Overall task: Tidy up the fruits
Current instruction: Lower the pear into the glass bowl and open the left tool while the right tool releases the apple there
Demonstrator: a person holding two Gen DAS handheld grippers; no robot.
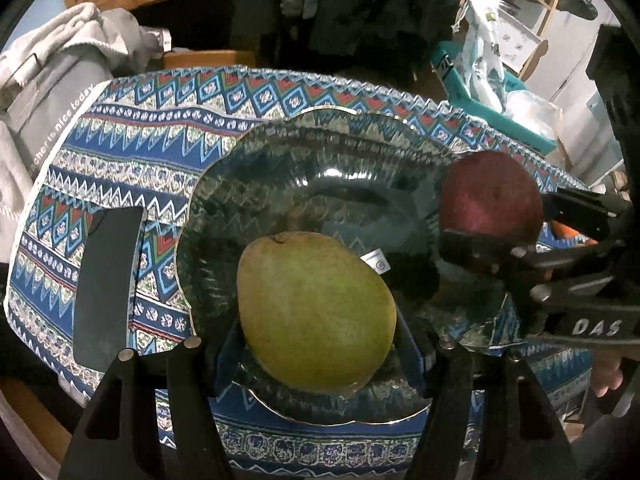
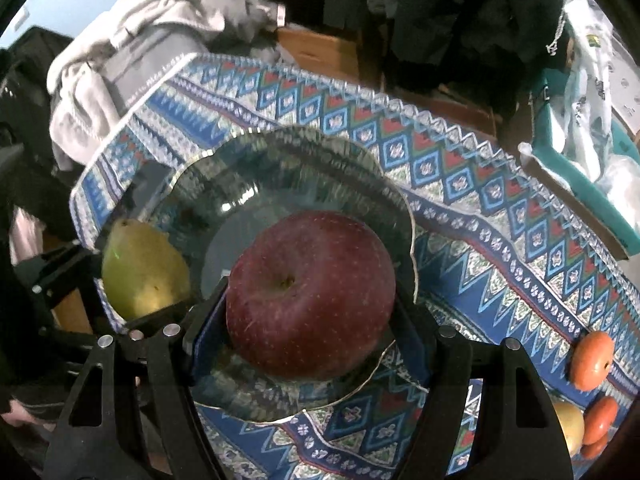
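A table under a blue patterned cloth point(image 1: 132, 128) holds a scalloped glass plate point(image 1: 280, 168). Above it, both grippers tilt steeply downward: the left gripper point(image 1: 320, 344) clamps a green pear point(image 1: 316, 312), the right gripper point(image 2: 312, 320) a dark red apple point(image 2: 310, 294).

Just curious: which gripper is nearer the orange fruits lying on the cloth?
Right. The right gripper, holding the apple over the glass dish, has the orange fruits just beside it. The left gripper, holding the pear, is across the dish, farther away.
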